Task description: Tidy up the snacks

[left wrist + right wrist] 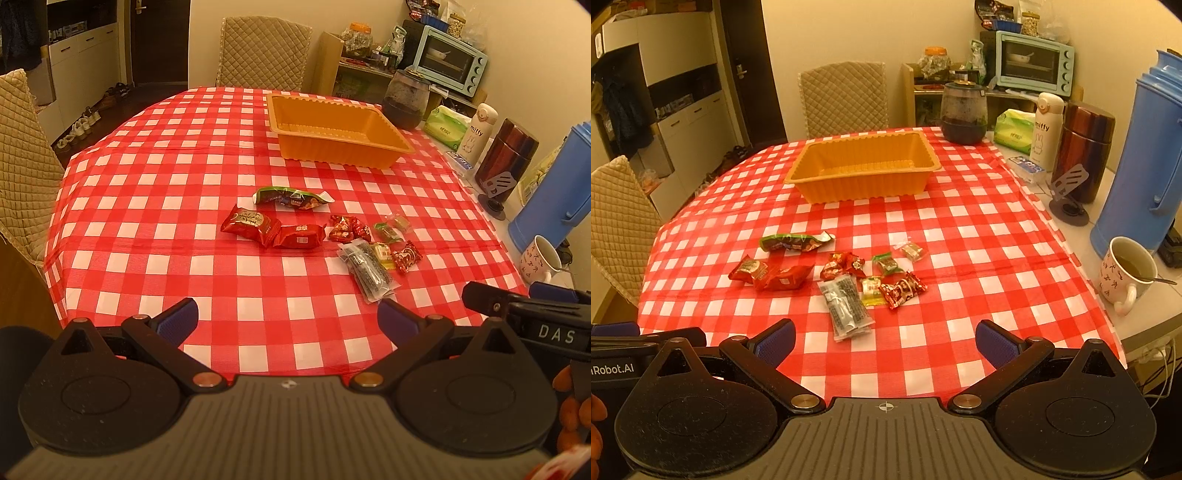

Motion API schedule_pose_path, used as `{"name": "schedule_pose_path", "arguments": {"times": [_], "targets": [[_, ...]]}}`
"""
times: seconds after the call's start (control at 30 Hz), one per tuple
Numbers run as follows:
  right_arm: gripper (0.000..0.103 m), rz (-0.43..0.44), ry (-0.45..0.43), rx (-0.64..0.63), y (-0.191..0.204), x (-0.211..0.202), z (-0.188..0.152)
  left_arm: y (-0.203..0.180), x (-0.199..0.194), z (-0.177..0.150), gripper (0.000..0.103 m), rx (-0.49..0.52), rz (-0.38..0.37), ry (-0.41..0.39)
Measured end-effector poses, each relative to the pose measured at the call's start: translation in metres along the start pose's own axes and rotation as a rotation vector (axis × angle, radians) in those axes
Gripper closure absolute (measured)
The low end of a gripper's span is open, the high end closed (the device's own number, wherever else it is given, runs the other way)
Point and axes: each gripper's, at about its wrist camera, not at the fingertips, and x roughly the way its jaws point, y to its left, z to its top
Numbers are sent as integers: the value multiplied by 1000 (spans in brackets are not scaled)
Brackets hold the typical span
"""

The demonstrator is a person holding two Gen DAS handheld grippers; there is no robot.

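An empty orange tray (384, 131) (827, 188) stands at the far side of the checked table. Several wrapped snacks lie in the middle: a green packet (291, 195) (794, 242), two red packets (273, 229) (772, 275), small red candies (347, 229) (844, 264), green candies (388, 230) (888, 264) and a clear silver-black packet (369, 271) (846, 308). My left gripper (288, 319) hovers open over the near edge, short of the snacks. My right gripper (884, 341) is open too, just in front of the silver packet. Neither holds anything.
Along the right edge stand a blue thermos jug (1145, 166), a mug with tea and a spoon (1124, 273), a dark red flask (1084, 147), a white bottle (1047, 125), tissues (1014, 131) and a glass jar (962, 110). Quilted chairs (264, 50) (22, 158) sit at the far and left sides.
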Motion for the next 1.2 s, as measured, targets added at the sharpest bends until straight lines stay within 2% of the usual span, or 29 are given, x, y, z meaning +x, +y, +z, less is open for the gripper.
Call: {"name": "schedule_pose_path", "arguments": {"times": [1.2], "targets": [[0, -4, -9, 5, 0, -1, 0, 0, -3, 0, 1, -6, -8, -4]]}}
